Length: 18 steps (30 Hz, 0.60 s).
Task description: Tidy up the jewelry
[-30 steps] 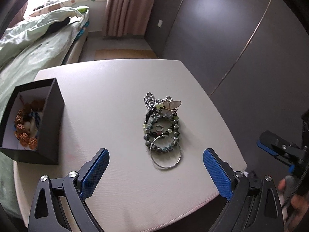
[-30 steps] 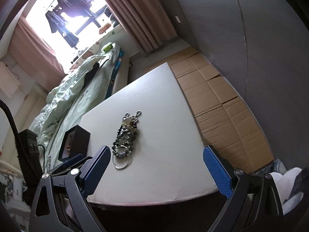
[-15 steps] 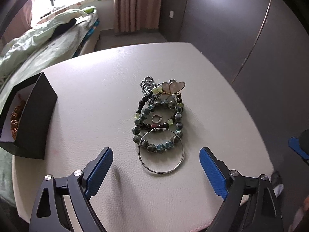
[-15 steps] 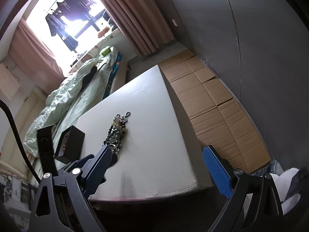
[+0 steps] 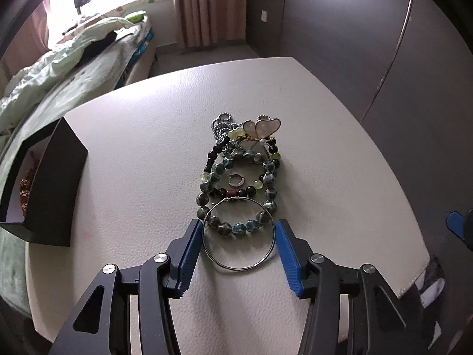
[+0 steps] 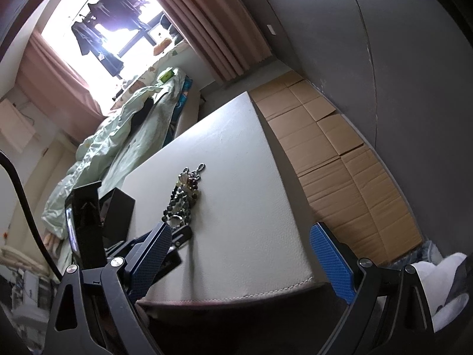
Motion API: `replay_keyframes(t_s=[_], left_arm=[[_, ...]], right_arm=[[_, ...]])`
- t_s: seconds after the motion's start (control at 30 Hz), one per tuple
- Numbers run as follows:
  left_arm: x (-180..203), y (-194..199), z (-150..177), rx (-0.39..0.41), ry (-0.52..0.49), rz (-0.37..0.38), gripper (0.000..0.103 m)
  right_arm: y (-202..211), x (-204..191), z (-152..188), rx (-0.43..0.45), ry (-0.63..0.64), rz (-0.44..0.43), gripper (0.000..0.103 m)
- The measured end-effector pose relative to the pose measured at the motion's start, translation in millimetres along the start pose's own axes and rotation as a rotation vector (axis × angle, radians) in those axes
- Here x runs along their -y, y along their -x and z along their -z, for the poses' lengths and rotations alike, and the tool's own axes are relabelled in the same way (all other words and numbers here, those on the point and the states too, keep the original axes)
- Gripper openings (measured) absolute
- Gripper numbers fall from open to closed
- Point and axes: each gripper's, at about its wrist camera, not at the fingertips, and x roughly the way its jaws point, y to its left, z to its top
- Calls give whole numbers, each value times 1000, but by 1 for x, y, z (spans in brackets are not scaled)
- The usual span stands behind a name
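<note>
A pile of jewelry lies mid-table: a thin silver bangle [image 5: 223,262] nearest me, a grey-blue bead bracelet [image 5: 267,181], a small silver ring [image 5: 236,180], a butterfly brooch [image 5: 261,128] and a bead chain behind. My left gripper [image 5: 238,230] is low on the table, its blue pads on either side of the bangle, touching or nearly touching its rim. A black box [image 5: 56,177] with brown beads inside stands at the left. My right gripper [image 6: 241,245] is open and empty, off the table's near edge; the pile [image 6: 184,195] lies ahead of it.
The white table [image 5: 325,136] has a rounded front edge. A bed with green bedding [image 5: 59,68] is left of it. Flattened cardboard [image 6: 334,159] covers the floor on the right, beside dark wardrobe doors [image 5: 384,29]. The left gripper's body [image 6: 85,222] stands by the box.
My left gripper has moved forward and down to the bangle and its jaws have narrowed around it. My right gripper has stayed open and drifted slightly back from the table.
</note>
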Motion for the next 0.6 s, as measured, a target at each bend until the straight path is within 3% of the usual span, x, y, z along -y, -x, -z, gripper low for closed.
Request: replay_keyframes(t_s=[0.3,0.37,0.43,0.6], left_arm=[[-25,24,-2,50,57,99,52],[-33,29,-4,59,73,116,52],[-41,33,-6,72,90,126,52],[-63,44,-8,95,125,139,52]], right_arm=[[-5,-12,2,-8,18,-7,96],[-8,-17,3,-11,26,-10,93],[-13,-23,3,-25,34,-14,83],[-26,-39,4,-52,69,-25,75]])
